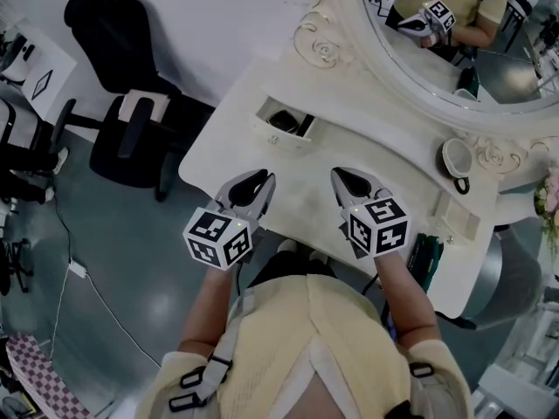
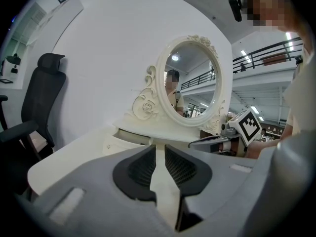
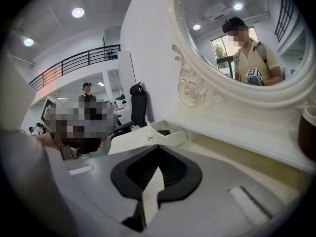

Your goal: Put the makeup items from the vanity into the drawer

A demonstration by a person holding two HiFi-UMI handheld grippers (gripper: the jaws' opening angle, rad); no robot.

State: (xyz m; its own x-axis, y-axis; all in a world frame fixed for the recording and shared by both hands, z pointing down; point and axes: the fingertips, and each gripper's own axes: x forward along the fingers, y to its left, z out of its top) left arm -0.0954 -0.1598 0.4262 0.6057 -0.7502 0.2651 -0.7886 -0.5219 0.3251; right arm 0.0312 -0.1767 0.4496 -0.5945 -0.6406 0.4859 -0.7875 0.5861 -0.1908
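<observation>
Head view: dark makeup items point(image 1: 285, 120) lie inside the open drawer point(image 1: 293, 140). Just before the drawer, my left hand-held gripper point(image 1: 260, 182) hovers narrow and empty. Right of it, my right hand-held gripper point(image 1: 345, 180) is closed on nothing. I'd push the drawer front squarely, gently.

On the vanity point(image 1: 384, 151), drawer point(image 1: 278, 140) at 12 o'clock with small items point(image 1: 285, 121) inside; cup point(image 1: 454, 157) at 3 o'clock, before the mirror point(image 1: 419, 85) at 1 o'clock. Left of the vanity, office chair point(image 1: 118, 42) at 10 o'clock. Near edge: left gripper point(image 1: 262, 178) beside right gripper point(image 1: 339, 175).
</observation>
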